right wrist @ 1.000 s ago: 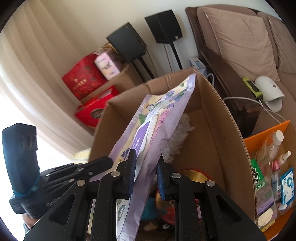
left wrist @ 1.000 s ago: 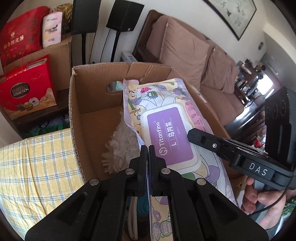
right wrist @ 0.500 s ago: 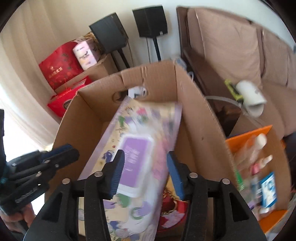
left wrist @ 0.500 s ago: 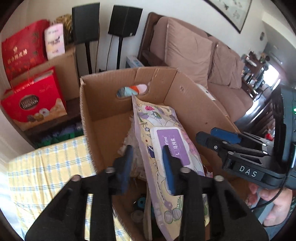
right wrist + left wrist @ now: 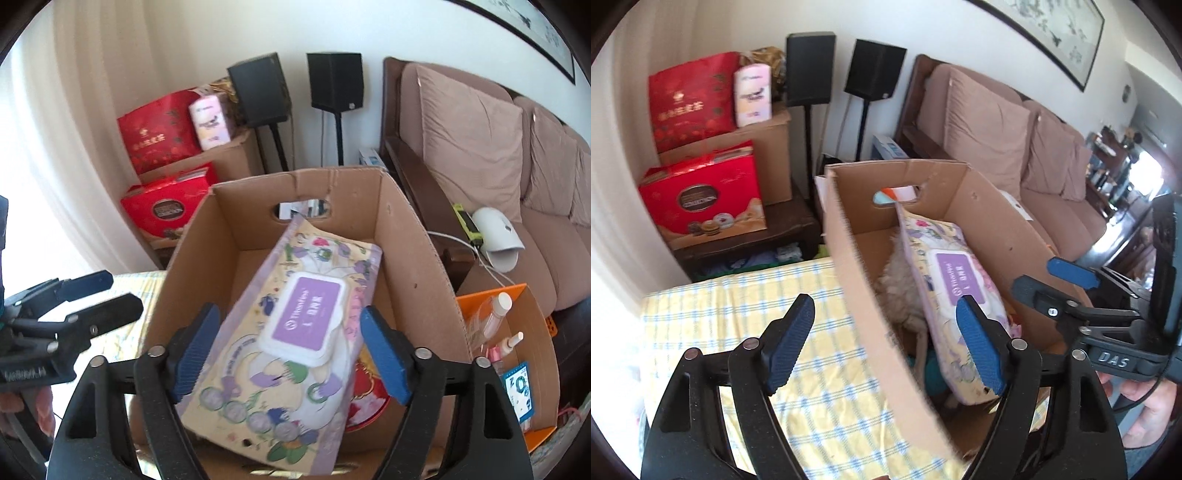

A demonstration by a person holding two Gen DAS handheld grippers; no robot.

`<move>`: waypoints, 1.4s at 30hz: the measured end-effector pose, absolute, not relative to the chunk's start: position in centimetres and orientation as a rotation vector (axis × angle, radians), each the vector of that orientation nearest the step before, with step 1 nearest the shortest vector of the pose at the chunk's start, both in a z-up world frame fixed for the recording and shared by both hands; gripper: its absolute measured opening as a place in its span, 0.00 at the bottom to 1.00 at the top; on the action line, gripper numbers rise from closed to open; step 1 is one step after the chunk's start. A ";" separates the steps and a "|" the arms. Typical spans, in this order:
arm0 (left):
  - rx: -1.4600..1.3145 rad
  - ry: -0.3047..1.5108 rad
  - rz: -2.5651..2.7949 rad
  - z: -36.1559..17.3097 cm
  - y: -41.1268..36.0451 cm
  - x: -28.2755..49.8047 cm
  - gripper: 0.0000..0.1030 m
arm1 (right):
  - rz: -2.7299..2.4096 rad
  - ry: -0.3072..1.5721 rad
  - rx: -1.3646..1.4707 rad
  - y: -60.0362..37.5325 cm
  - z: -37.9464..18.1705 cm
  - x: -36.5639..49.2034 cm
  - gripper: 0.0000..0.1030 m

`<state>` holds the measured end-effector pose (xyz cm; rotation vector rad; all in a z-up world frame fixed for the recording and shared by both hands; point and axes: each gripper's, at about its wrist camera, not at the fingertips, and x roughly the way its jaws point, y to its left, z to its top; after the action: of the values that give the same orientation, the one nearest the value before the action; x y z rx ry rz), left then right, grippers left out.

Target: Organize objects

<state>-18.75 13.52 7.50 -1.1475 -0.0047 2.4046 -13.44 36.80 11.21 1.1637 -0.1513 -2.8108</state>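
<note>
A floral wet-wipes pack (image 5: 303,332) with a purple lid lies slanted inside the open cardboard box (image 5: 295,177), resting on other contents. My right gripper (image 5: 290,350) hovers over its near end; the jaws are opening and the blue pads stand clear of the pack's sides. From the left wrist, the pack (image 5: 945,280) leans against a fluffy white item (image 5: 901,288). My left gripper (image 5: 884,343) is above the box's left wall (image 5: 849,258), jaws opening, nothing pressed between them. Each gripper shows in the other's view: the right gripper (image 5: 1049,282) and the left gripper (image 5: 110,295).
A yellow checked cloth (image 5: 738,314) covers the surface left of the box. An orange box (image 5: 532,295) with bottles sits to its right. Red gift boxes (image 5: 701,199), two black speakers (image 5: 809,70) and a brown sofa (image 5: 1015,147) lie behind. A red round tin (image 5: 369,398) is under the pack.
Both grippers were shut on the pack, held upright over the box. They have opened and drawn back and up. The pack has dropped to lie slanted in the box.
</note>
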 end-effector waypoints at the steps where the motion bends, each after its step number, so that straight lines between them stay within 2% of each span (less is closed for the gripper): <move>1: -1.143 -0.005 2.409 7.6 13.0 -18.4 0.74 | -2.805 -0.152 1.153 36.5 11.3 -13.1 0.80; 10: -1.159 -0.039 2.475 6.4 9.1 -15.8 0.75 | -2.802 -0.144 1.096 33.9 11.5 -10.3 0.86; 11: -1.165 -0.045 2.477 6.2 8.7 -15.5 0.80 | -2.800 -0.138 1.086 33.6 11.4 -9.8 0.88; 12: -1.175 -0.053 2.476 5.9 8.4 -15.2 0.95 | -2.795 -0.134 1.073 33.3 11.3 -9.3 0.92; 13: -1.180 -0.072 2.475 5.6 7.9 -14.8 1.00 | -2.789 -0.132 1.057 33.0 11.2 -8.9 0.96; 14: -1.180 -0.086 2.477 5.3 7.5 -14.5 1.00 | -2.792 -0.130 1.044 32.7 10.9 -8.3 1.00; 25: -1.152 -0.091 2.608 3.8 4.4 -10.7 1.00 | -2.849 -0.116 0.975 30.8 9.9 -4.7 1.00; 30: -1.142 -0.027 2.679 3.7 3.7 -8.6 1.00 | -2.888 -0.085 0.938 30.4 9.9 -2.5 1.00; 42: -1.168 -0.141 2.728 2.8 0.8 -4.2 1.00 | -2.919 -0.058 0.921 29.8 8.9 2.1 1.00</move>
<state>-4.23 0.77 2.78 -1.1680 -0.1409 2.7282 2.12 29.77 8.86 0.9213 -0.0577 -2.9186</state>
